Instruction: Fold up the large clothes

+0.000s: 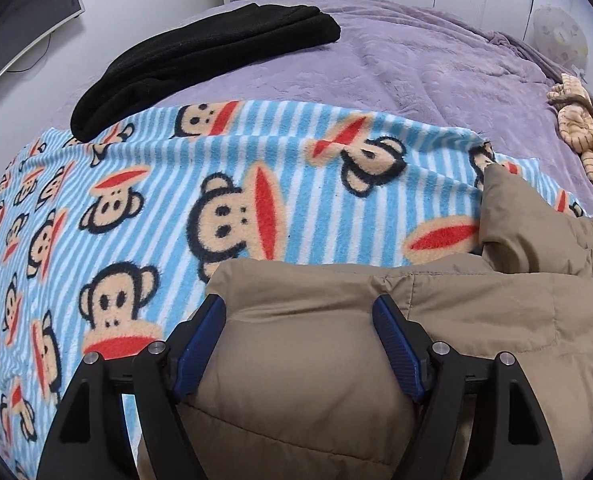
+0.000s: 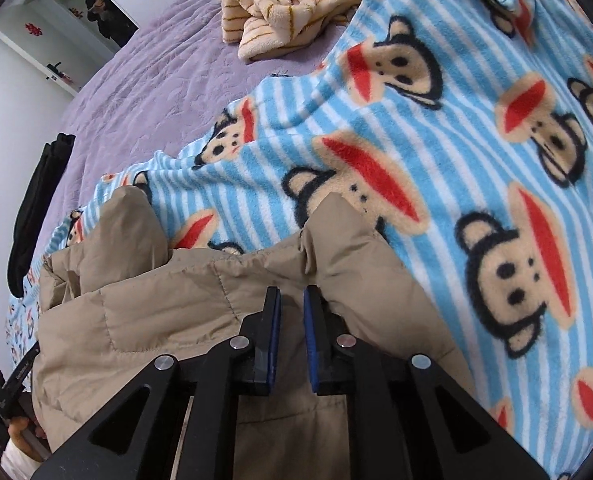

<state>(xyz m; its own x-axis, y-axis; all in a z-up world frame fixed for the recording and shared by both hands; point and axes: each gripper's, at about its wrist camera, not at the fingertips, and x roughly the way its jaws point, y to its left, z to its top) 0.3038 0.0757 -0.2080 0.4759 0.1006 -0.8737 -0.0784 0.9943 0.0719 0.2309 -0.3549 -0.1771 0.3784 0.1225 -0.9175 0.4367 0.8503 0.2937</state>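
A tan padded jacket (image 1: 296, 360) lies on a blue-striped monkey-print blanket (image 1: 316, 208) spread over the bed. My left gripper (image 1: 299, 308) is open, its blue pads straddling a puffy edge of the jacket without pinching it. In the right wrist view the jacket (image 2: 144, 312) is bunched, with two sleeve or collar ends sticking up toward the blanket (image 2: 456, 160). My right gripper (image 2: 292, 298) has its pads drawn close together on a fold of the jacket's upper edge.
A folded black garment (image 1: 200, 56) lies at the far left of the purple bedspread (image 1: 416, 60). A crumpled beige striped garment (image 1: 584, 132) sits at the right edge. A screen (image 1: 28, 20) hangs on the left wall. A hand (image 2: 20, 432) shows at the lower left.
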